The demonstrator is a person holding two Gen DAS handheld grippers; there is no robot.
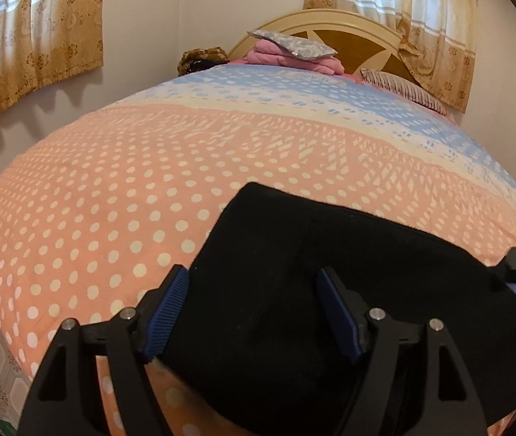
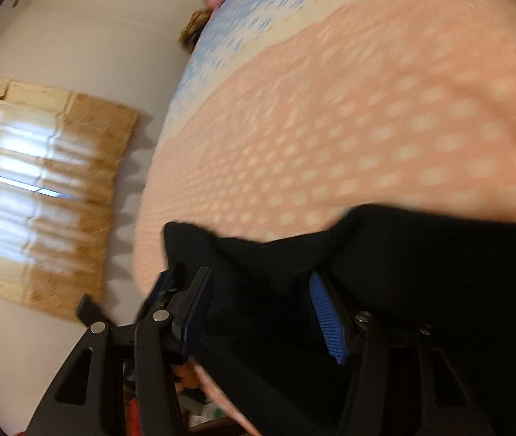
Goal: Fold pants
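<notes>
Black pants [image 1: 330,272] lie as a compact folded bundle on the bed [image 1: 112,189], directly under both claws. Left claw [image 1: 254,312] wide, gripping nothing. Right claw [image 2: 258,312] spread, fabric between but loose. Fold looks mostly done; maybe final tidy left.

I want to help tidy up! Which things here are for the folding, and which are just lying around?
For the folding:
- black fabric pants
- left gripper
- right gripper

Just lying about:
- pink folded blanket
- grey patterned pillow
- striped pillow
- gold patterned curtains
</notes>
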